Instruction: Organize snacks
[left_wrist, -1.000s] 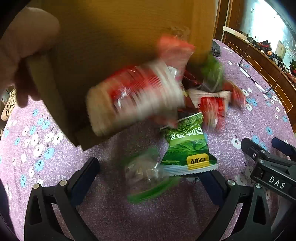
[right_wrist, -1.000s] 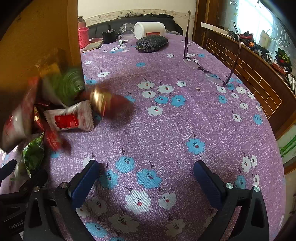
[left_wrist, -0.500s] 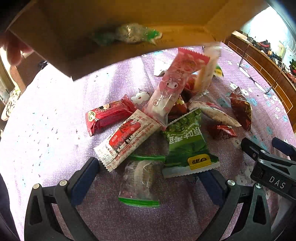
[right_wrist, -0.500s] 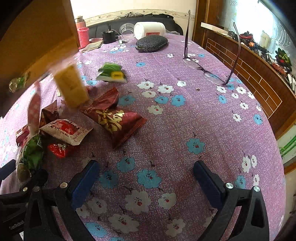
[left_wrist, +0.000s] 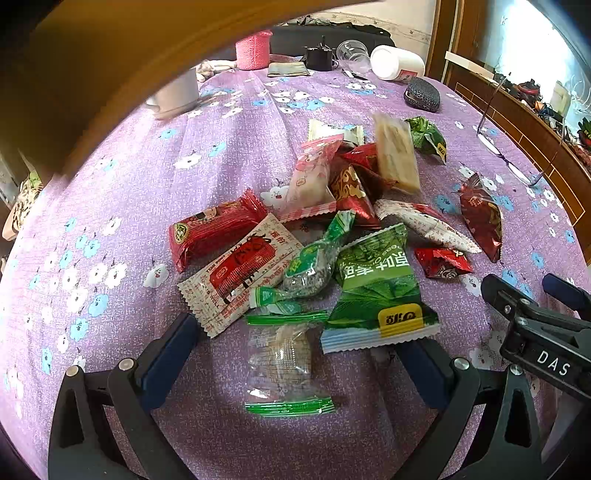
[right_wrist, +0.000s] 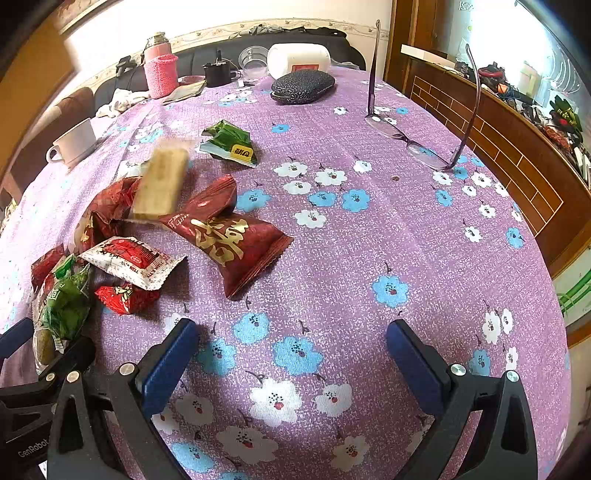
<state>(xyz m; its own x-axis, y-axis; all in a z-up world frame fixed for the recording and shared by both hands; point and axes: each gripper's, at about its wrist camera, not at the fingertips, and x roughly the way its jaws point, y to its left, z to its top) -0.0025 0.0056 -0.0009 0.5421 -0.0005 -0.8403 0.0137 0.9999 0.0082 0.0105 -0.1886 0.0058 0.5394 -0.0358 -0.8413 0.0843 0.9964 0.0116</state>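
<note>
A heap of wrapped snacks lies on the purple flowered tablecloth (left_wrist: 110, 206). In the left wrist view a clear green-striped packet (left_wrist: 286, 363) sits between the fingers of my open left gripper (left_wrist: 301, 354), with a green pack (left_wrist: 376, 291) and a red-and-white pack (left_wrist: 240, 267) just beyond. A beige wafer pack (left_wrist: 395, 155) is blurred, in motion atop the heap. My right gripper (right_wrist: 291, 350) stands open over bare cloth; a dark red bag (right_wrist: 229, 236) lies ahead to its left.
A brown cardboard box (left_wrist: 74, 66) fills the upper left. A white cup (right_wrist: 74, 142), pink knitted holder (right_wrist: 160, 74), dark glasses case (right_wrist: 303, 86), white jar (right_wrist: 297, 55) and spectacles (right_wrist: 417, 147) stand at the far side. The table edge runs along the right.
The cardboard box has lifted up and away to the left after tipping out its snacks. The packets have dropped and spread over the cloth. Both grippers have stayed in place.
</note>
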